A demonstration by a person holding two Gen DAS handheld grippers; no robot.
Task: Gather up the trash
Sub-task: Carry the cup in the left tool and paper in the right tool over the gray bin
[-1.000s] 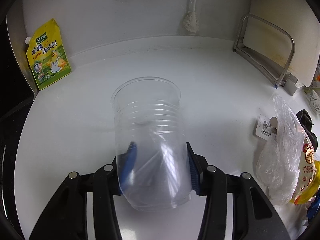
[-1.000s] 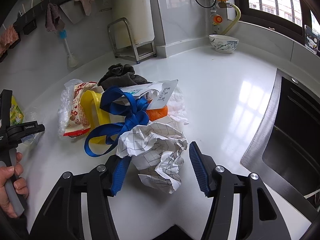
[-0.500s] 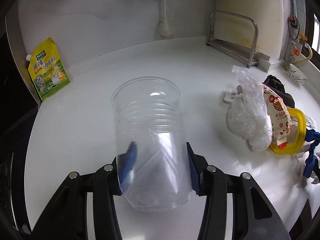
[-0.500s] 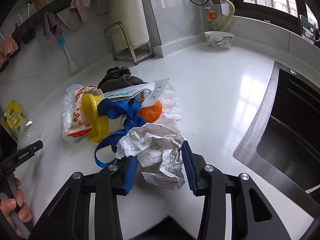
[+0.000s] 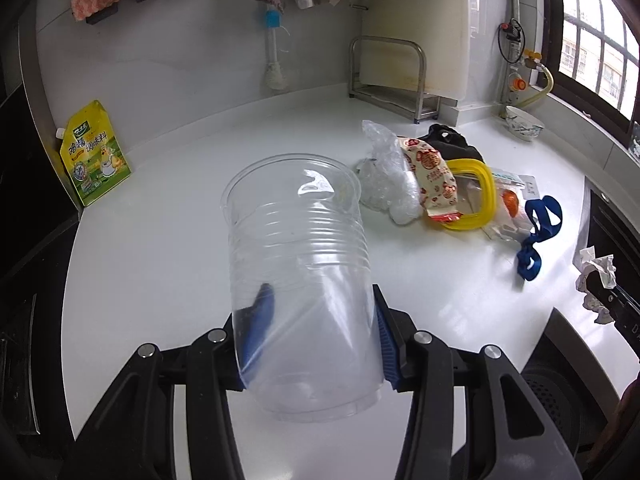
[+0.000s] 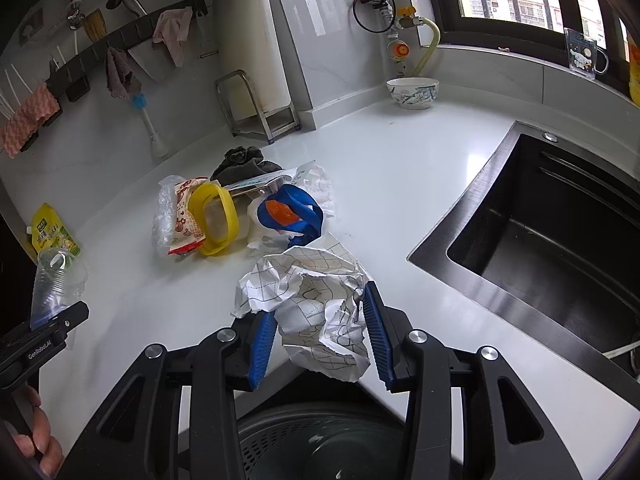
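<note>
The left tool [image 5: 316, 336] clamps a clear ribbed cup [image 5: 298, 276], mouth forward; the right tool [image 6: 320, 332] clamps crumpled grid-printed paper [image 6: 316, 304] above the tabletop [image 6: 400, 184].

The bin [image 6: 320, 440] below the right gripper [image 6: 318, 336] is cut off by the frame's edge. Pouch [image 5: 94, 152] print far left of the left gripper [image 5: 316, 340] is unreadable.

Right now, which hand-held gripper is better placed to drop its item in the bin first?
Right, probably. The right hand-held gripper holds the crumpled paper just above the mesh bin. The left hand-held gripper holds the clear plastic cup over the countertop, the bin off to its side.
</note>
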